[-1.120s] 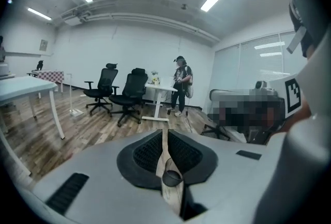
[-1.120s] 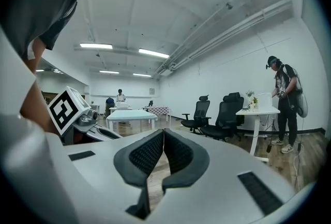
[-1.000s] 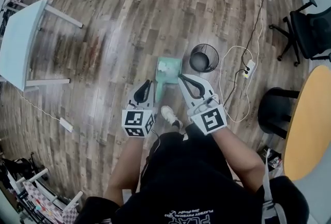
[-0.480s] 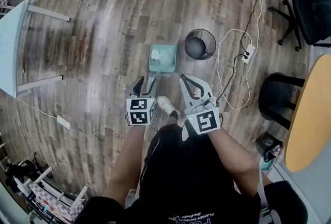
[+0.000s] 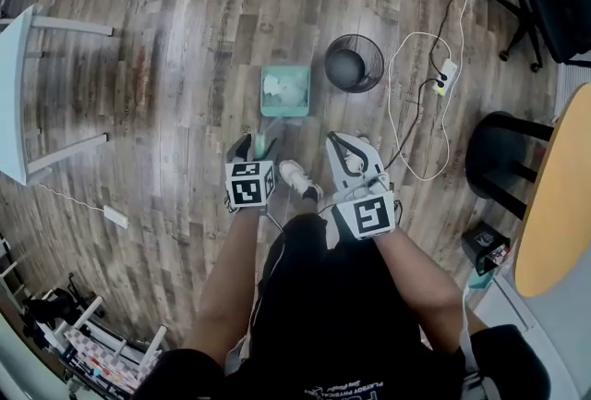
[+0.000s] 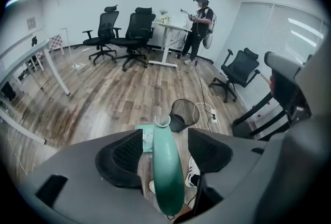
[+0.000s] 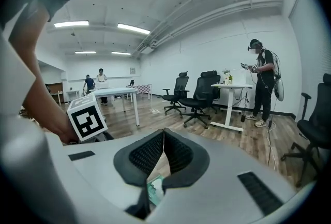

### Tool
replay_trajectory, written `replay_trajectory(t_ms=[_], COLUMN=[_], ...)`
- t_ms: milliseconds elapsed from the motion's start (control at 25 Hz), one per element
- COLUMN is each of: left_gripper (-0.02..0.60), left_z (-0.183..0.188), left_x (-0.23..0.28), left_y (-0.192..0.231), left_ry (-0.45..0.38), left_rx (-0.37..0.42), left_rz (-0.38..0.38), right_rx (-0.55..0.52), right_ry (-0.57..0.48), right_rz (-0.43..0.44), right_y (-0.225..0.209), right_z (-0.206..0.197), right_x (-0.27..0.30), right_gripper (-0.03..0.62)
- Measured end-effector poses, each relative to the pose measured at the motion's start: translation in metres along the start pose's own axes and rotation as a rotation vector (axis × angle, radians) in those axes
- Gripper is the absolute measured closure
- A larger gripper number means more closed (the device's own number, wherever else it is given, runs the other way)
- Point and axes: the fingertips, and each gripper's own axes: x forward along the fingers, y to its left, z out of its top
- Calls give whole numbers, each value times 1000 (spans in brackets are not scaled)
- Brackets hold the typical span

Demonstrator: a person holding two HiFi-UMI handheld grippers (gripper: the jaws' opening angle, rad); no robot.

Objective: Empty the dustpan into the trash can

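The left gripper (image 5: 256,149) has just been opening its jaws, which stand wide on either side of the dustpan's green handle (image 6: 166,166) with the pads clear of it. The right gripper (image 7: 163,137) is closed on nothing. The dustpan (image 5: 284,91) rests on the floor (image 5: 185,66) just beside the trash can (image 5: 354,63), with pale scraps (image 5: 280,88) in it. Risk assessed: a grip on the smooth, rounded handle may let the pan roll or dip when lifted, spilling scraps short of the can, and a knock could tip the can.

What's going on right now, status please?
Left hand-held gripper just opened, dustpan handle loose between jaws. Right hand-held gripper shut, empty. Dustpan on floor, scraps inside, beside trash can. Nothing between them.
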Motion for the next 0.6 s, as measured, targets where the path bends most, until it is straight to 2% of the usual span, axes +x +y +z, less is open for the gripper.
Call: replay_trajectory(t_ms=[400,600], left_gripper=[310,361], left_z=[-8,-4], left_x=[26,36], left_y=[4,7], left_ry=[50,57], left_rx=[-34,-15], left_rz=[18,51], right_rx=[10,29], right_ry=[54,65], right_rz=[-22,-36], right_y=[-19,-27], right_z=[-27,-34], right_x=[-16,-20], right_gripper=[571,569])
